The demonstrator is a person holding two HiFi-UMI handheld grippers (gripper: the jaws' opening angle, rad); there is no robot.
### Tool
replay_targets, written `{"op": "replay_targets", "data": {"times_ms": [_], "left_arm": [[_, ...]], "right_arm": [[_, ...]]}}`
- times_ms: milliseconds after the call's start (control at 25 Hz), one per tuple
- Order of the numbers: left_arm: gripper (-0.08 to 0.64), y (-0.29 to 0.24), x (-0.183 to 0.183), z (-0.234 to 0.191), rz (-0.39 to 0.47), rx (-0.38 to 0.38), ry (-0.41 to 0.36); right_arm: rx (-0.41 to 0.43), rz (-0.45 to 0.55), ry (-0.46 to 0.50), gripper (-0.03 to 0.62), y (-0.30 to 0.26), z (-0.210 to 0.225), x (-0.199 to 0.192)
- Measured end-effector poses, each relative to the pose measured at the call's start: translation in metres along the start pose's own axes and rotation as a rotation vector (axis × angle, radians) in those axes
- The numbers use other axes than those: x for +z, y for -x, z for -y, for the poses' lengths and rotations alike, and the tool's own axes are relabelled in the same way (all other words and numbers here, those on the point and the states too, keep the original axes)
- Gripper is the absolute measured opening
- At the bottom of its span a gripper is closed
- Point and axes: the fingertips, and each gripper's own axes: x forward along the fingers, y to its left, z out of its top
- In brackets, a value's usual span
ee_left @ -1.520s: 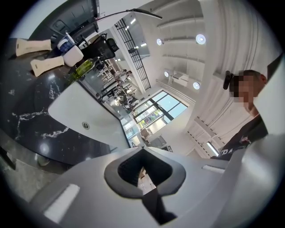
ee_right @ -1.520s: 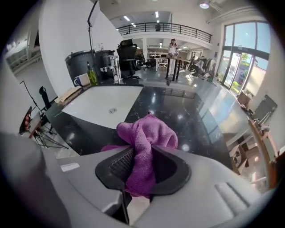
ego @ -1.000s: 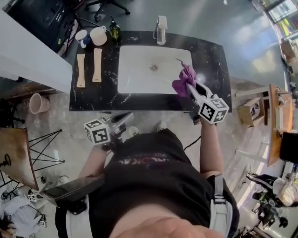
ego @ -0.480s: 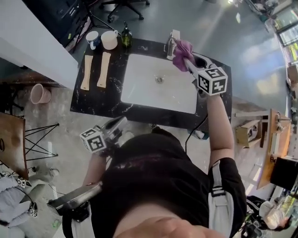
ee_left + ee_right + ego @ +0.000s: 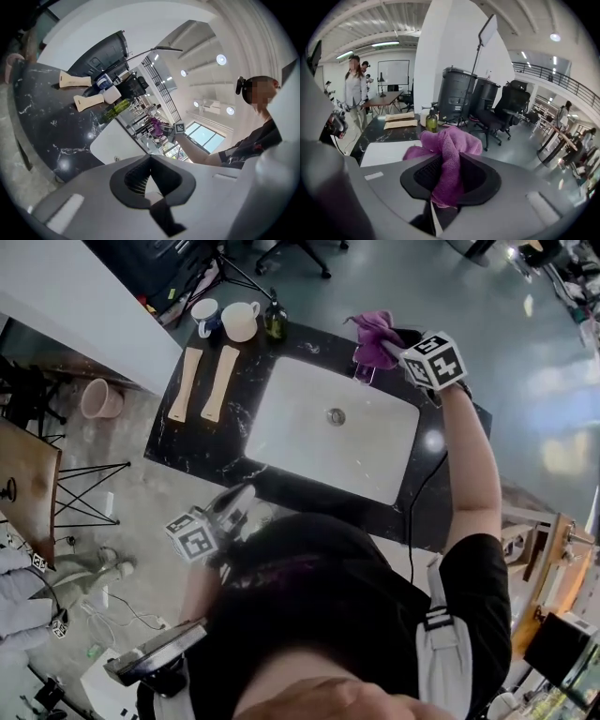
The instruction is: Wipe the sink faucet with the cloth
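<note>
Faucet (image 5: 364, 374) stands at back edge of black marble counter (image 5: 445, 493), approx midway along, behind white sink basin (image 5: 319, 446) set in counter's middle. Only a bit of its silver body shows. R gripper (image 5: 394, 348) is over the back edge, arm stretched above counter's right side, jaws clamped on purple cloth (image 5: 375, 334). Cloth wad bulges past jaw tips & sits right over faucet top; contact looks likely, can't confirm. L gripper (image 5: 242, 498) hangs just off front edge, near basin's front-left corner, jaws pressed together w/ nothing btwn them. Counter's left part: two flat wooden tools (image 5: 186, 383) side by side, parallel. Back-left corner: two mugs (image 5: 239, 322) close together, w/ green soap bottle (image 5: 274, 320) just beside them, btwn mugs & faucet. Drain (image 5: 336, 415) sits toward basin's back.
</note>
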Motion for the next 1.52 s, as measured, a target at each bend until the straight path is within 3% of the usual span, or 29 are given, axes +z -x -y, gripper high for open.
{"op": "replay_targets", "data": {"times_ms": [240,480,680,880,1080,1520], "left_arm": [[-0.007,-0.001,-0.013,-0.005,-0.020,0.073,0.013],[-0.008,0.007,-0.014,-0.005,-0.022,0.078,0.001],[-0.008,0.004,-0.007,0.000,-0.028,0.027,-0.008],[-0.008,-0.002,0.000,0.001,-0.039,-0.048,-0.008],[-0.007,-0.001,0.008,0.002,-0.041,-0.060,-0.019],[-0.007,0.026,0.005,-0.001,0.009,0.024,-0.016]], "right_arm": [[-0.021,0.027,-0.167,0.117,-0.028,0.073,0.001],[-0.071,0.059,-0.207,0.114,-0.026,0.071,0.000],[-0.070,0.105,-0.221,0.112,-0.001,0.029,-0.005],[-0.023,0.159,-0.186,0.115,0.032,-0.050,-0.019],[0.038,0.086,-0.100,0.114,0.018,-0.108,-0.047],[-0.066,0.137,-0.282,0.115,-0.029,-0.019,-0.051]]}}
